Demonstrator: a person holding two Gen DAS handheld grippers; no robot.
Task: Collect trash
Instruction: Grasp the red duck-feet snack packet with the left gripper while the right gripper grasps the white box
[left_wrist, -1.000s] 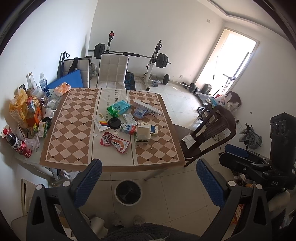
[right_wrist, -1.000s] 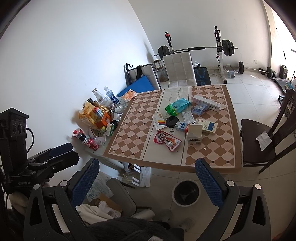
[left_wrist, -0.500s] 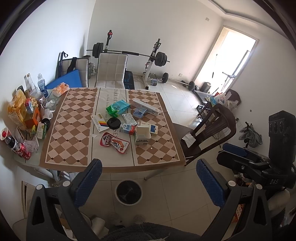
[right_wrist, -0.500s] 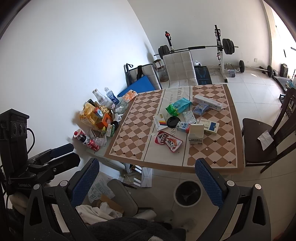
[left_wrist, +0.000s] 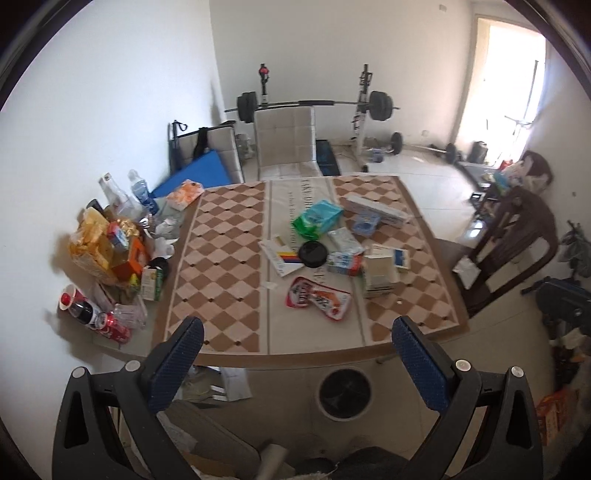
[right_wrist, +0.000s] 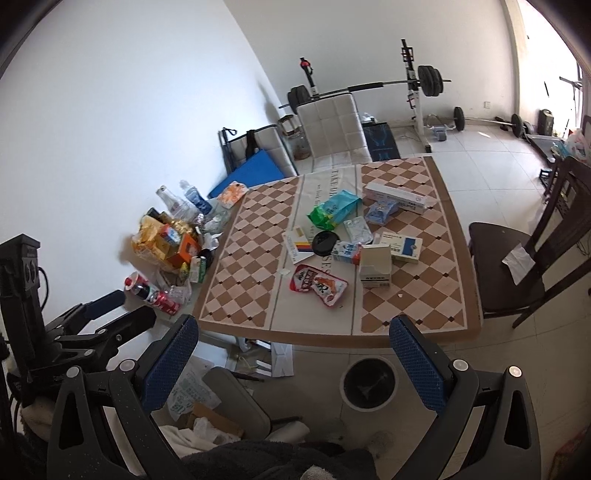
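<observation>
Trash lies on the checkered table (left_wrist: 221, 258) (right_wrist: 413, 302): a red snack wrapper (left_wrist: 317, 301) (right_wrist: 319, 284), a green bag (left_wrist: 317, 218) (right_wrist: 334, 208), a black lid (left_wrist: 313, 253) (right_wrist: 325, 242), a white carton (left_wrist: 378, 273) (right_wrist: 375, 266), a small milk box (left_wrist: 343, 263) and flat boxes. A round bin (left_wrist: 345, 393) (right_wrist: 369, 382) stands on the floor at the table's near edge. My left gripper (left_wrist: 295, 356) is open and empty, well short of the table. My right gripper (right_wrist: 293, 354) is open and empty too. The left gripper shows at the left of the right wrist view (right_wrist: 107, 314).
Bottles, cans and snack packs (left_wrist: 110, 258) (right_wrist: 166, 247) crowd the table's left side by the wall. A dark wooden chair (left_wrist: 517, 251) (right_wrist: 517, 266) stands to the right, a white chair (left_wrist: 288, 144) at the far end. Papers and cardboard (right_wrist: 199, 398) lie on the floor below.
The left wrist view has swung left and nearer the table, and the right gripper has left that view. The right wrist view has moved slightly closer. Both grippers stay open.
</observation>
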